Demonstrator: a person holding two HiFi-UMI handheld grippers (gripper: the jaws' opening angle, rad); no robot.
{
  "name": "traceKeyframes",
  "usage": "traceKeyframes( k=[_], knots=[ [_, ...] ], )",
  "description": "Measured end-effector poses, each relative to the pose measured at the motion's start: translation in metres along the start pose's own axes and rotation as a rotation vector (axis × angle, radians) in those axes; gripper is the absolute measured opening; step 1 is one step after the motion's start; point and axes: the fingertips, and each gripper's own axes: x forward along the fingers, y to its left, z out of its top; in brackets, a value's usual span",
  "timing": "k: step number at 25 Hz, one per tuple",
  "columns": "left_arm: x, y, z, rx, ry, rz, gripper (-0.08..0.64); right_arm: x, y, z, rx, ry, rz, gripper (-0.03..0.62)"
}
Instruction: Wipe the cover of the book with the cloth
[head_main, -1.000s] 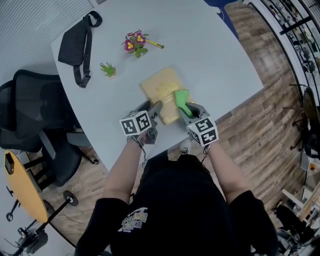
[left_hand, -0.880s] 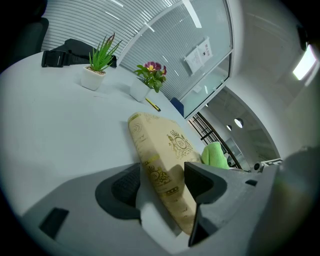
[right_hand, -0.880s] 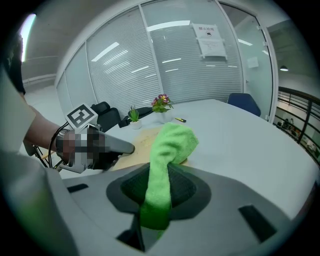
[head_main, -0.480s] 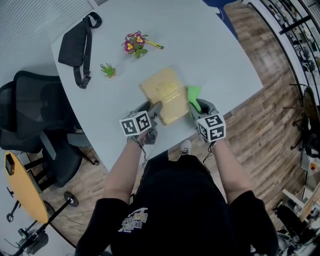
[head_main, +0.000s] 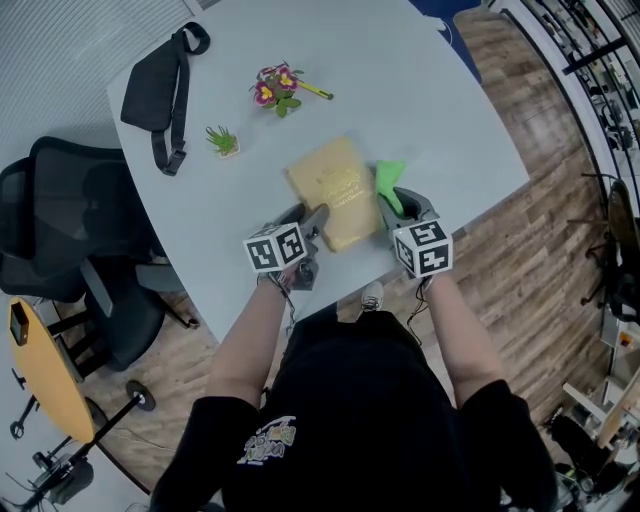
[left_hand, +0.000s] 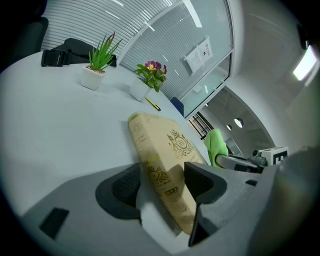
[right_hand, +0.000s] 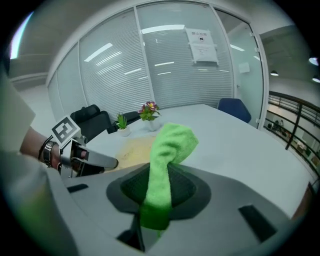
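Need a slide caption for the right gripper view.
Right gripper shut on the green cloth, book on the table beyond.

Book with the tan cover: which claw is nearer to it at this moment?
Left. The left claw grips the book at its near corner, between its jaws. The right claw, holding the green cloth, sits beside the book's right edge.
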Motion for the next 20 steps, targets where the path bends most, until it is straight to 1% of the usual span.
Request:
traceKeyframes(
  k=[5,7,9,13,20],
  knots=[
    [0.001,0.001,-0.001,-0.003,0.005,0.000,0.275,0.019,0.049,0.016,-0.167,0.014,0.107,0.097],
    [0.001,0.002,-0.001,-0.003,0.008,0.000,0.275,0.027,0.069,0.016,-0.243,0.035,0.151,0.097],
    [0.002,0.001,-0.001,-0.005,0.011,-0.002,0.275,0.034,0.085,0.013,-0.296,0.058,0.186,0.097],
    [0.002,0.000,-0.001,-0.008,0.013,-0.007,0.275,0.044,0.103,0.005,-0.326,0.095,0.234,0.097],
    [0.002,0.002,-0.001,-0.008,0.015,-0.007,0.275,0.051,0.103,-0.004,-0.351,0.129,0.233,0.097]
  ],
)
